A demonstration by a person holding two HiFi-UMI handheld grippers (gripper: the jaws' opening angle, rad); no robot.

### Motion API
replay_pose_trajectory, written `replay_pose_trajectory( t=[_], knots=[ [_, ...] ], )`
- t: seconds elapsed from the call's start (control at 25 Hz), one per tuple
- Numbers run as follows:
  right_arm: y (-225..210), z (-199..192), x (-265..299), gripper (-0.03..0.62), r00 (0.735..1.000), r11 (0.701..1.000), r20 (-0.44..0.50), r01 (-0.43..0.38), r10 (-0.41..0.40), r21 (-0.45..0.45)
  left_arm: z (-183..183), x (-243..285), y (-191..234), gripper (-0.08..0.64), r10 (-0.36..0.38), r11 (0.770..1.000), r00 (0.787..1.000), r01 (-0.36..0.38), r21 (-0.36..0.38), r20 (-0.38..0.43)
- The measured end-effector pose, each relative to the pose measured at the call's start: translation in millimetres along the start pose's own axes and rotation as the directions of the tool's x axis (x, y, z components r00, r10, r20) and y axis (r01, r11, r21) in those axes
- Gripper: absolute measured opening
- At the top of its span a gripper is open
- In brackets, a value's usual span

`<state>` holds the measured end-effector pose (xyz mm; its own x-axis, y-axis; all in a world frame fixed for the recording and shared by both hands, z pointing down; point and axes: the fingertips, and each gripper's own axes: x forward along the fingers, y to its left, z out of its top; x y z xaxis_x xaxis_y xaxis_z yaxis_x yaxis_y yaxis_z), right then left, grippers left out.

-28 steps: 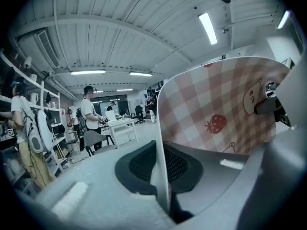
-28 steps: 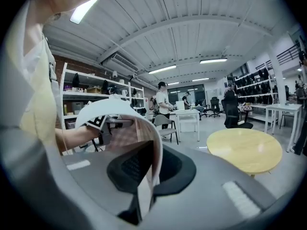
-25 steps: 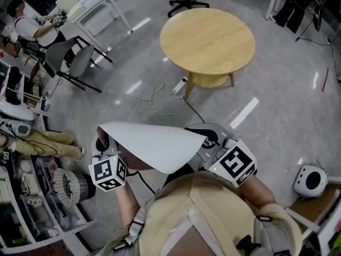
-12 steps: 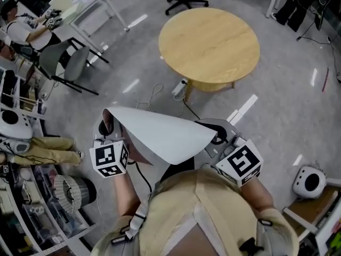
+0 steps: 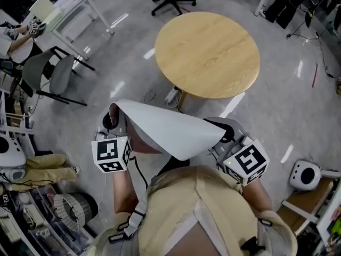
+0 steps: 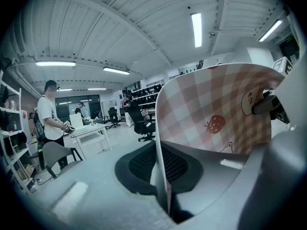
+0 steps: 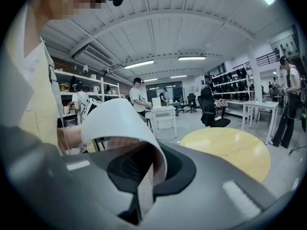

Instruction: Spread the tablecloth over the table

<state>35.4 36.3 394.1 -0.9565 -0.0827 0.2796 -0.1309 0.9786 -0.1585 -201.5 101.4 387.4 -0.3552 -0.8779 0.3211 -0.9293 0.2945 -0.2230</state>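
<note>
Jaws of the left gripper [image 5: 109, 122] pinch tight on one edge of the tablecloth [image 5: 165, 132], and the right gripper [image 5: 225, 134] clamps the opposite edge. The cloth arches between them in mid-air, near the round bench [image 5: 208, 55] but not touching it.

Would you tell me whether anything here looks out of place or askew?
Nothing spilled or damaged. The tablecloth hangs curled, white side up, short of the table; a power strip lies loose on the floor by its base.

imo tablecloth [image 5: 165, 129] looks smooth, kinda plasticky w/ matt back; table [image 5: 208, 52] = pale wood, satin finish; floor [image 5: 277, 111] = glossy, reflects lights.
</note>
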Motion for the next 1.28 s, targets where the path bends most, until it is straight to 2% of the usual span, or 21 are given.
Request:
replay_pose_trajectory(
  t=[0.28, 0.44, 0.6, 0.88, 1.08, 1.28],
  knots=[
    [-33.1, 36.1, 48.8, 0.009, 0.992, 0.992, 0.023, 0.125, -0.125, 0.019, 29.9, 65.3, 37.1, 0.005, -0.128, 0.990, 0.991, 0.124, 0.069, 0.045],
    [-54.7, 62.3, 66.4, 0.009, 0.980, 0.982, 0.053, 0.189, -0.189, 0.015, 64.5, 108.2, 50.0, 0.005, -0.203, 0.971, 0.974, 0.187, 0.146, 0.100],
    [-79.3, 81.3, 66.2, 0.009, 0.969, 0.971, 0.068, 0.239, -0.238, -0.011, 98.9, 142.6, 43.8, 0.006, -0.265, 0.947, 0.952, 0.227, 0.228, 0.152],
    [-130.7, 126.0, 50.1, 0.011, 0.943, 0.951, 0.153, 0.306, -0.297, -0.038, 157.6, 184.5, 22.8, 0.006, -0.332, 0.903, 0.925, 0.255, 0.346, 0.184],
    [-166.1, 151.9, 48.6, 0.018, 0.920, 0.926, 0.198, 0.363, -0.339, -0.102, 193.9, 216.7, 13.6, 0.006, -0.343, 0.874, 0.920, 0.239, 0.422, 0.188],
    [-229.7, 170.4, 45.0, 0.028, 0.905, 0.905, 0.218, 0.400, -0.366, -0.142, 235.3, 268.9, -11.1, 0.006, -0.358, 0.855, 0.911, 0.233, 0.463, 0.204]
  ],
)
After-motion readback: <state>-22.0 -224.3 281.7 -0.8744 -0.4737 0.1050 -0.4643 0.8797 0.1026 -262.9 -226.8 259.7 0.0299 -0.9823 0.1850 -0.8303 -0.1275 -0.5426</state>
